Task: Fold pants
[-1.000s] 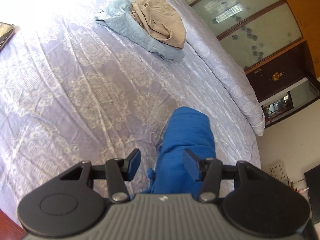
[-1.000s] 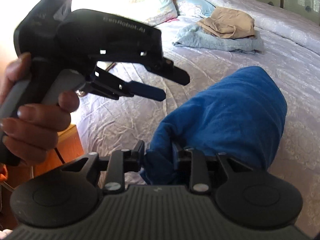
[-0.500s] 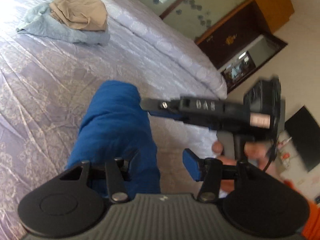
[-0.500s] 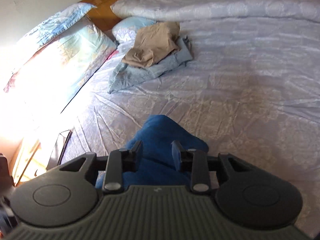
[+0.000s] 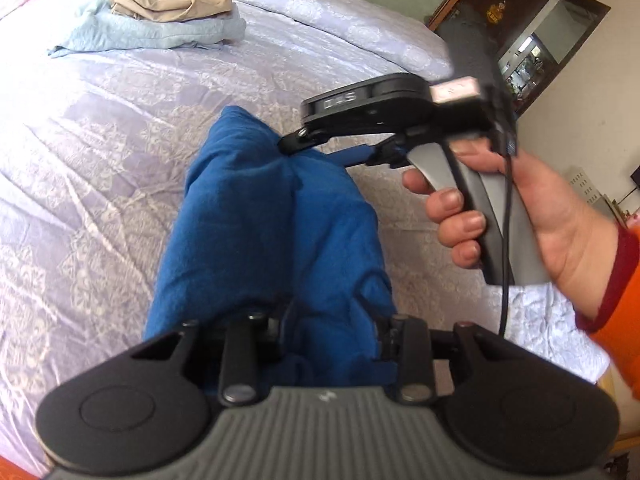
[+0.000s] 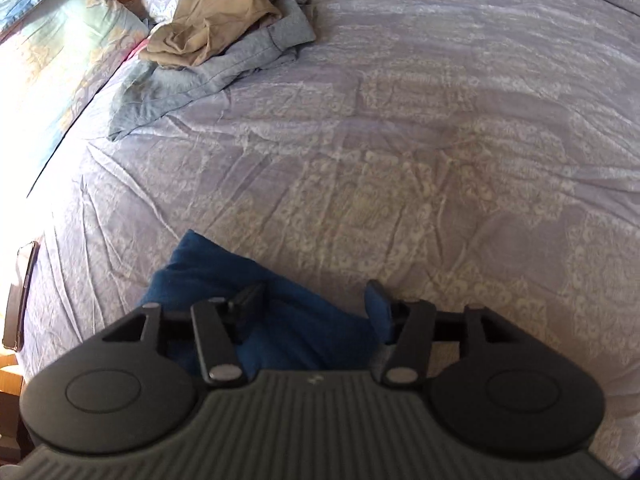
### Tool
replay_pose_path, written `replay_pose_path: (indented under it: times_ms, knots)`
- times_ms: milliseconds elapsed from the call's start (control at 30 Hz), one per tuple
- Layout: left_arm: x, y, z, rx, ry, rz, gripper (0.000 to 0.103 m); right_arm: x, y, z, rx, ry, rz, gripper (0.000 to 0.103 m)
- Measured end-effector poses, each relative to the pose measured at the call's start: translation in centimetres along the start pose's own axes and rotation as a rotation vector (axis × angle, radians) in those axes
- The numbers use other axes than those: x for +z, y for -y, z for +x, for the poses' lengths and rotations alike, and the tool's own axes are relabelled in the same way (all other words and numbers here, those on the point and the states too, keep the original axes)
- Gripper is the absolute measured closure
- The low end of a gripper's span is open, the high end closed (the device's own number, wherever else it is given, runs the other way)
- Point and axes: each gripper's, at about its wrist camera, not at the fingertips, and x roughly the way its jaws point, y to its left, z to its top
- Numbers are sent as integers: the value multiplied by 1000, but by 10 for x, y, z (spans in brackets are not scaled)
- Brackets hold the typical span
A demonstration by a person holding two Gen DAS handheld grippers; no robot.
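Blue pants [image 5: 264,216] bunched between left hand-held gripper [image 5: 328,332] fingers

Left wrist view: looks forward and down along the left gripper [image 5: 328,332], close above the blue pants [image 5: 264,216] on the bed [image 5: 100,128], facing the wardrobe side. Right wrist view: close above the same pants [image 6: 280,312], facing the headboard. Both share the pants and the clothes pile [image 5: 160,12] [image 6: 216,28] beyond them.
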Motion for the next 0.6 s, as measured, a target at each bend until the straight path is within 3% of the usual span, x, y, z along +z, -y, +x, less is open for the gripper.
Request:
replay_pose_path:
  times_ms: [67, 100, 167, 267, 333, 500, 600]
  knots:
    - [6, -4, -10, -38, -12, -31, 64, -3, 10, -17, 11, 83, 55, 42]
    - [9, -6, -20, -59, -3, -46, 56, -6, 16, -28, 39, 123, 94, 42]
    - [14, -8, -50, -91, 71, -44, 50, -17, 28, -54, 123, 180, 149, 42]
    - [26, -18, -90, -49, 191, -37, 35, -45, 39, -86, 198, 212, 181, 42]
    - [33, -31, -98, -3, 213, -61, 13, -67, 46, -97, 267, 202, 217, 40]
    - [39, -74, -63, 14, 78, -189, 11, -112, 46, -104, 349, 150, 263, 33]
    - [33, -93, -43, -64, 28, -286, 11, -121, 38, -95, 324, 120, 250, 33]
